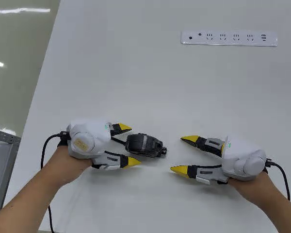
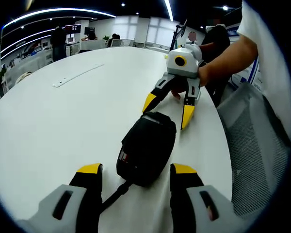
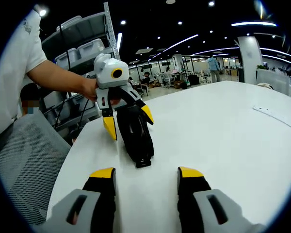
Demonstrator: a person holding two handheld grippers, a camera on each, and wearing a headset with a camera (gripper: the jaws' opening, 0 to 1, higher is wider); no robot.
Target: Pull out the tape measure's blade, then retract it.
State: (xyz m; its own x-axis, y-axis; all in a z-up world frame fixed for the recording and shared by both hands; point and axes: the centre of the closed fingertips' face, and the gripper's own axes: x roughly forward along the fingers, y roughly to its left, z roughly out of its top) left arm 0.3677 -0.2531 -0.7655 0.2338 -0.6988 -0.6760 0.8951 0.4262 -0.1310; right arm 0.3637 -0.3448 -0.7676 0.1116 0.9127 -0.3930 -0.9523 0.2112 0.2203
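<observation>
**Right gripper view: two grippers facing across a tape measure**
At 6 o'clock the right gripper [image 3: 146,172] raises two black, yellow-tipped jaws, set wide apart over the bare white tabletop [image 3: 223,141]. Just off centre toward 10 o'clock, a black, rounded tape measure [image 3: 138,138] stands on edge with a small tab at its near end. At 11 o'clock the white left gripper [image 3: 129,125], held in a person's hand [image 3: 89,90], sets its spread jaws either side of the case. A grey mesh chair [image 3: 24,160] is at 8 o'clock and a flat white power strip [image 3: 276,116] at 3 o'clock.

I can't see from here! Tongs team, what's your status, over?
Left tongs open, astride the tape measure, fully wound in. Right tongs open, facing it, apart. Nothing in the way.
</observation>
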